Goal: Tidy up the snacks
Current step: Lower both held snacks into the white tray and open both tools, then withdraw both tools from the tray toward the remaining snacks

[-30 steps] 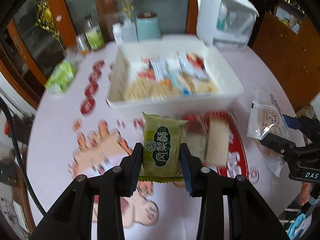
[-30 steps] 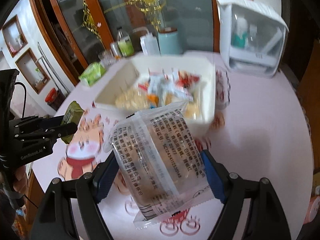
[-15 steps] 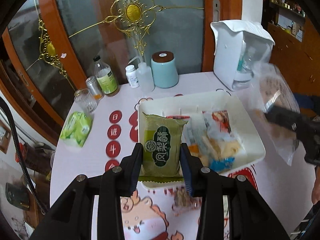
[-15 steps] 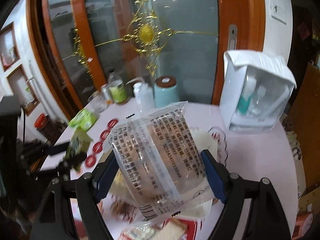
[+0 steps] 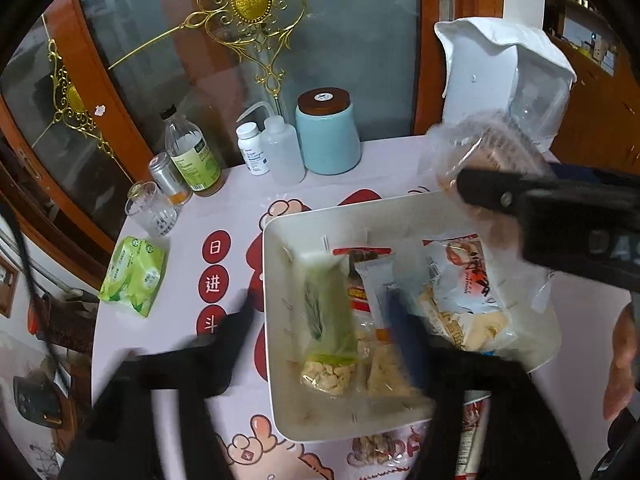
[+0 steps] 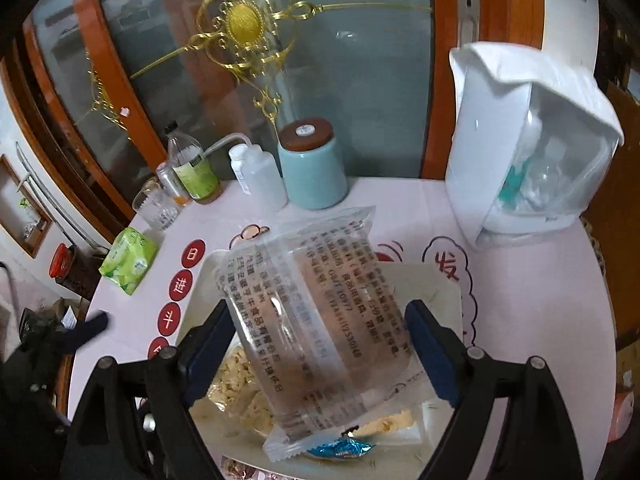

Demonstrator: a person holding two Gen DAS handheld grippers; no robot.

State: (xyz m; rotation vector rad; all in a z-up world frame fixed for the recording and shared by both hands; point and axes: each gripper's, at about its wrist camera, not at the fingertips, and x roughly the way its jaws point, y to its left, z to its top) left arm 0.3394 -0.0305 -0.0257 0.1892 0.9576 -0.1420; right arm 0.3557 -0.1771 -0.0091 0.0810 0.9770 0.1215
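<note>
the green snack pack (image 5: 328,304) is blurred and tilted over the left part of the white tray (image 5: 280,400), between the spreading fingers of the left hand-held gripper (image 5: 320,320) — its jaws are opening and the pads no longer press on it, so it looks released to drop among the packets already inside. the clear wrapped cake (image 6: 316,320) hangs over the same tray (image 6: 448,292) between the pads of the right hand-held gripper (image 6: 318,340); those jaws are opening too, with a gap showing at the right pad, though whether the left pad touches the wrapper i cannot tell. both are held above the tray because that is where the snacks are being gathered — a few loose packets (image 5: 376,448) lie on the worktop (image 5: 240,208) at its near edge, likely next. along the far edge stand a blue jar (image 5: 328,136), bottles (image 5: 192,156) and a glass (image 5: 152,210), well apart from the tray; a green tissue pack (image 5: 132,276) lies near the left edge.
</note>
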